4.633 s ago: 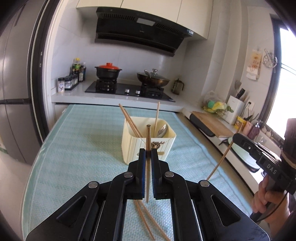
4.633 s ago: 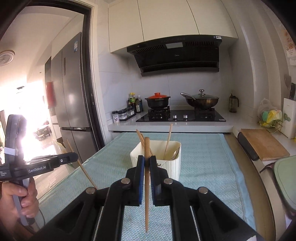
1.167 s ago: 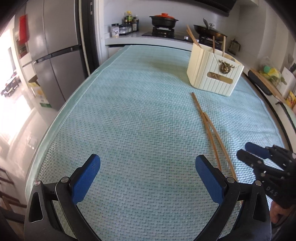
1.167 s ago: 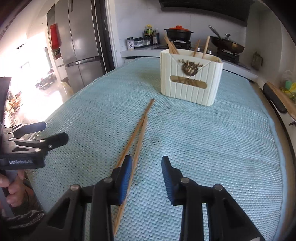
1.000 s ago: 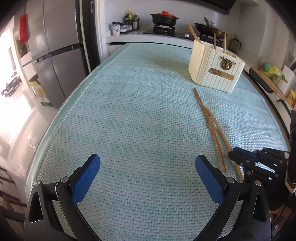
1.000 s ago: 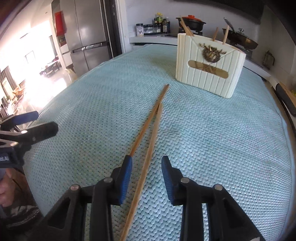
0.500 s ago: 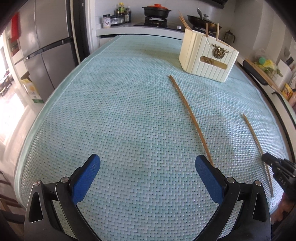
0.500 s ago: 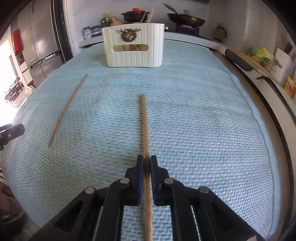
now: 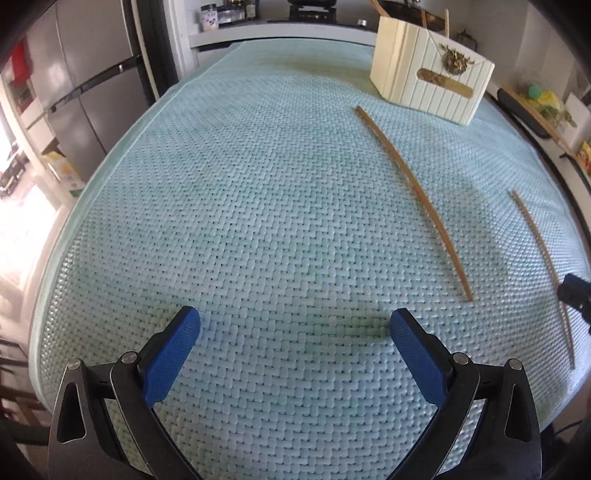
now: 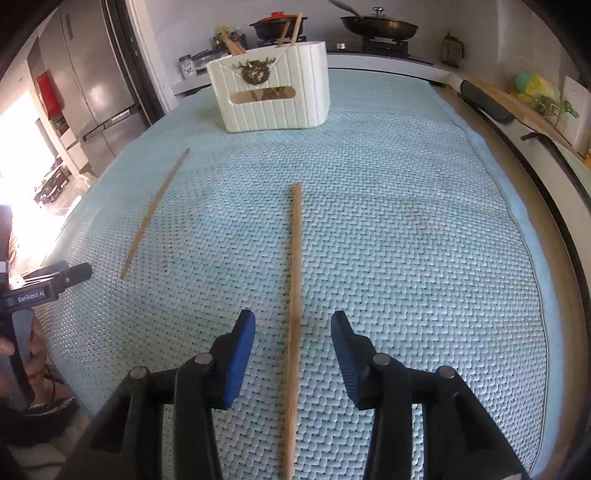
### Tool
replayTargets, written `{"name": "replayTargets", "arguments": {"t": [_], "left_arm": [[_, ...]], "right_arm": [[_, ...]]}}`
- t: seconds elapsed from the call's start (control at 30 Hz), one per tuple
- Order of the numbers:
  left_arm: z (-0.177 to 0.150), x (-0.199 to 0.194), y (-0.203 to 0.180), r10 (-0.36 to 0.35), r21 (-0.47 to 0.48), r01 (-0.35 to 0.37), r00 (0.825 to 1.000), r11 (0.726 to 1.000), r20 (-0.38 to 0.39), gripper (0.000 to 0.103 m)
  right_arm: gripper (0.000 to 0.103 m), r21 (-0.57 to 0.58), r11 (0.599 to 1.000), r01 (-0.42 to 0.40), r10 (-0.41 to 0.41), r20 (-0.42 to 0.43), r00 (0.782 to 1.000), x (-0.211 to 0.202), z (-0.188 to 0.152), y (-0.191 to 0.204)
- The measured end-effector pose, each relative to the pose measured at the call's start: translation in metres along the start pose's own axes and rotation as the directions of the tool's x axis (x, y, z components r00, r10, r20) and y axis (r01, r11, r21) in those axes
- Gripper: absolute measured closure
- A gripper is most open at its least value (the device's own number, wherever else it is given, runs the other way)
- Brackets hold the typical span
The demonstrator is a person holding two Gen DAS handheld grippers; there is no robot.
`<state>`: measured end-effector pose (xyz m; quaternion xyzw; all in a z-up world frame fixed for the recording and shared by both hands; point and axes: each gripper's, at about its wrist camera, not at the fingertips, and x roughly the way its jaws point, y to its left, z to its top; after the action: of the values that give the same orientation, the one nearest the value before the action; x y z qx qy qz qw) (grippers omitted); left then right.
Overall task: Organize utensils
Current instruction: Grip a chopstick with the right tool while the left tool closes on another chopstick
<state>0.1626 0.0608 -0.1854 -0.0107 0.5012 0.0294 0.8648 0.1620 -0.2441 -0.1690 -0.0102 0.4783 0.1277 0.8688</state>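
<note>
Opening my right gripper (image 10: 293, 325), I see the thin wooden chopstick (image 10: 294, 295) lying released between its blue jaws at lower centre.

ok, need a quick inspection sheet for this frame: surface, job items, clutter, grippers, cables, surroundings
Surface: woven pale green mat covers the table; lies flat.
Job's things: cream utensil holder at the far end, upright, chopsticks standing in it. Two loose chopsticks flat on the mat and apart: near chopstick, far chopstick.
Clutter: nothing seen on the mat.
Grippers: right gripper jaws opening, near chopstick lies between them, pads clear of it. Left gripper wide open, nothing between.
Cables: nothing seen.
Surroundings: fridge to the left, stove with pot and pan behind, cutting board on the right counter.
</note>
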Motion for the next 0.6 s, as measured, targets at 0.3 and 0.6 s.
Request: {"name": "replayTargets", "arguments": {"t": [0.3,0.6], "left_arm": [[0.003,0.002,0.006,-0.023,0.002,0.023,1.0,1.0,0.014,0.0],[0.06,0.006,0.014,-0.171,-0.072,0.175,0.984,0.982,0.055,0.001]], "right_arm": [[0.093,-0.105,0.994,0.007,-0.014,-0.066,0.998,0.034,0.043,0.01],[0.093,-0.036,0.999,0.01,-0.011,-0.024,1.0,0.06,0.083,0.007]]}}
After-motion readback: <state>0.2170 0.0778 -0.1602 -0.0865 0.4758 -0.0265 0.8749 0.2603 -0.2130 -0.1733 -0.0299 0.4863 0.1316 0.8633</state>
